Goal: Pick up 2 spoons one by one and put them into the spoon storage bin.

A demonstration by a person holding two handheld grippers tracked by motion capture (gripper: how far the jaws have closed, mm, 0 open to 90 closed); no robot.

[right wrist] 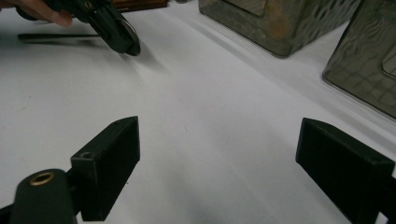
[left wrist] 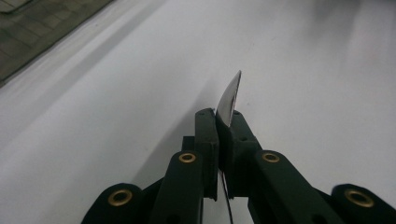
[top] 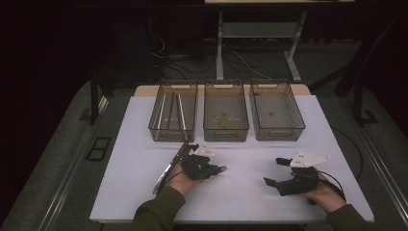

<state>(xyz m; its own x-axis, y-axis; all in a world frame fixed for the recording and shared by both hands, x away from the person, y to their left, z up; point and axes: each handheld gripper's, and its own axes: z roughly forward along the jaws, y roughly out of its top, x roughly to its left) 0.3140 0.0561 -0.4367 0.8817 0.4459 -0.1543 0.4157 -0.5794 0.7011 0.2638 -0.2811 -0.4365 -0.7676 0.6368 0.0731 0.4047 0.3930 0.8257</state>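
The left hand-held gripper [left wrist: 225, 122] is closed tight on a knife [left wrist: 230, 99], held just above the white worktop [top: 240, 192]. The right hand-held gripper [right wrist: 219, 168] stands wide open, holding nothing.

Slim shiny metal blade [left wrist: 229, 99] — lower part hidden between the black jaws of the left gripper [left wrist: 218, 122]; handle end cut off by the bottom edge. Middle translucent grey plastic bin [top: 225, 111] — small brownish contents too small to identify. Right-hand translucent grey bin [right wrist: 369, 60] — cropped at the frame edge.
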